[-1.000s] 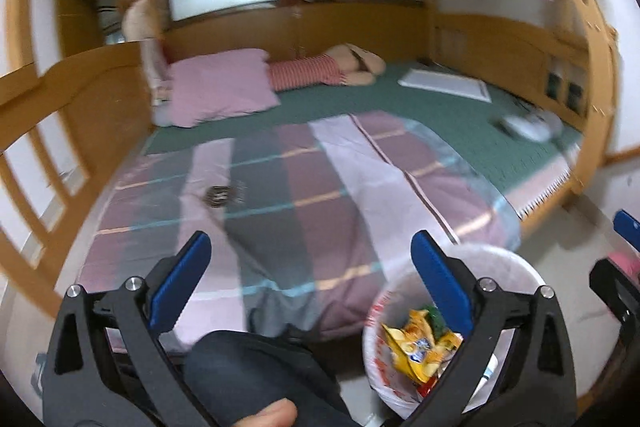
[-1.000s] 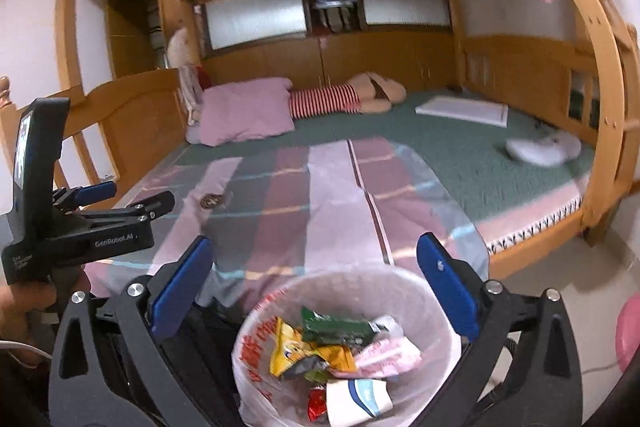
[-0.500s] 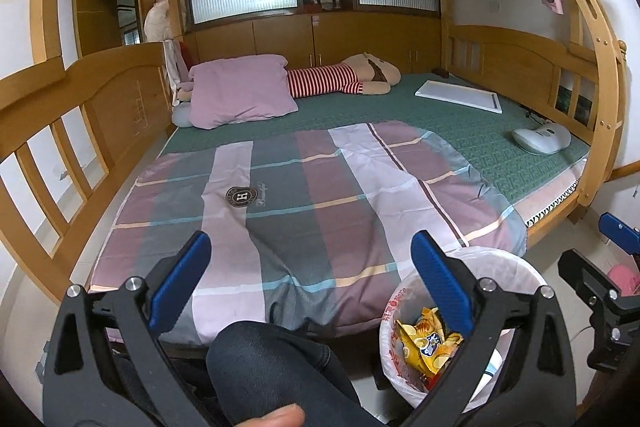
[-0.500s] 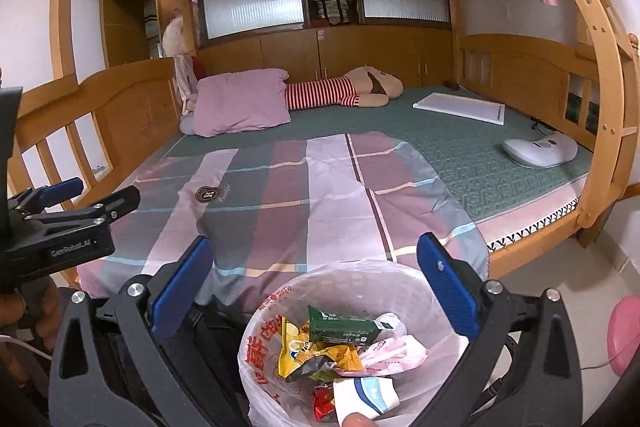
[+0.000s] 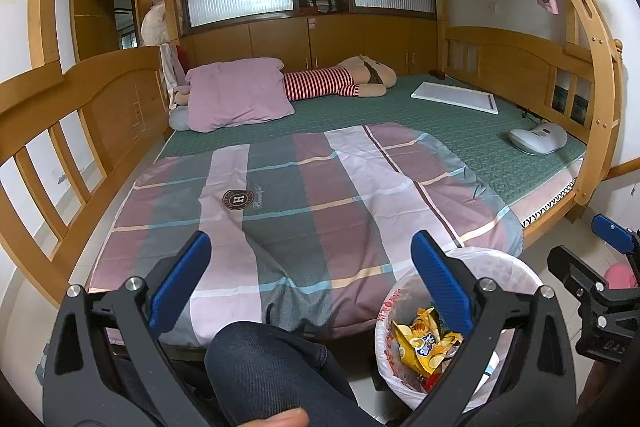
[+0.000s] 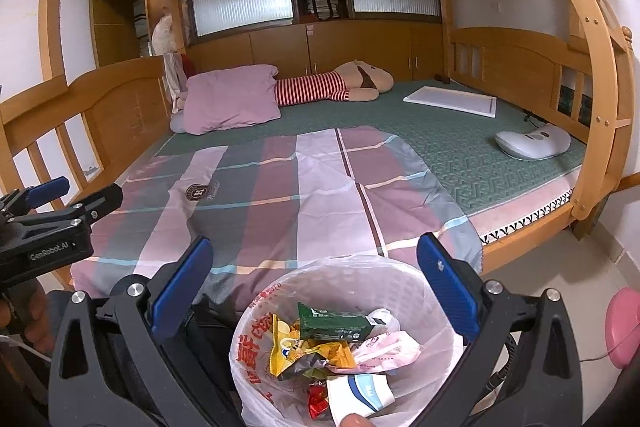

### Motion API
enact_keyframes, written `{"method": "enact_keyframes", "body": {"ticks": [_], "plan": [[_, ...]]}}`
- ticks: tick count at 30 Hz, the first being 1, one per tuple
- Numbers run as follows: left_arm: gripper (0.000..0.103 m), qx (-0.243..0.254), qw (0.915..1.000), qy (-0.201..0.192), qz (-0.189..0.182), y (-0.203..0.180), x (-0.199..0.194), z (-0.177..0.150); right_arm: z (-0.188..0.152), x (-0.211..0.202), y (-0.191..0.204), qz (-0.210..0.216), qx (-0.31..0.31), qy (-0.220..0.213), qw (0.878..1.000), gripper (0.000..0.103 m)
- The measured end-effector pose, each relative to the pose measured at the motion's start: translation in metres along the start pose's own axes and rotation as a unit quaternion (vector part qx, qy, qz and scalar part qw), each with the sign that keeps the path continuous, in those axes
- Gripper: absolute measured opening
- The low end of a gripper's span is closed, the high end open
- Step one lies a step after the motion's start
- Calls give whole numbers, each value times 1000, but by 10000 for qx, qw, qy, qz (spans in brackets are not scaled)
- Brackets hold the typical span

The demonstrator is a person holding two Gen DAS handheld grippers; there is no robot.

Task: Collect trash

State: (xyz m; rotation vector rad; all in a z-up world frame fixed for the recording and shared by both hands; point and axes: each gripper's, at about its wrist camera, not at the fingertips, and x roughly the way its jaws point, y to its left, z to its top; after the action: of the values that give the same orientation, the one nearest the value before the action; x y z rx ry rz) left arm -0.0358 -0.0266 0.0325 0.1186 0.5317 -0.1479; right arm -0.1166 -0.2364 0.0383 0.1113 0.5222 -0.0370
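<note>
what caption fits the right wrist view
Open right gripper above a lined bin of wrappers beside the bed.

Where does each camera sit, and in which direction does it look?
Left wrist: on the left gripper, open, facing the bed; a knee shows below, the right gripper at the right edge.
Right wrist: on the right gripper, open, above the bin, facing the bed; the left gripper and a hand at left.
Shared: bed, blanket, pillow, bin.
</note>
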Motion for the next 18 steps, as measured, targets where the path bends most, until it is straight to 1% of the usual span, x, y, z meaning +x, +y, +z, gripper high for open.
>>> {"method": "enact_keyframes", "body": {"ticks": [18], "plan": [[100,-3,10000,27,11,-2,0,0,0,4,1,-15,-6,49,10000,100]]}}
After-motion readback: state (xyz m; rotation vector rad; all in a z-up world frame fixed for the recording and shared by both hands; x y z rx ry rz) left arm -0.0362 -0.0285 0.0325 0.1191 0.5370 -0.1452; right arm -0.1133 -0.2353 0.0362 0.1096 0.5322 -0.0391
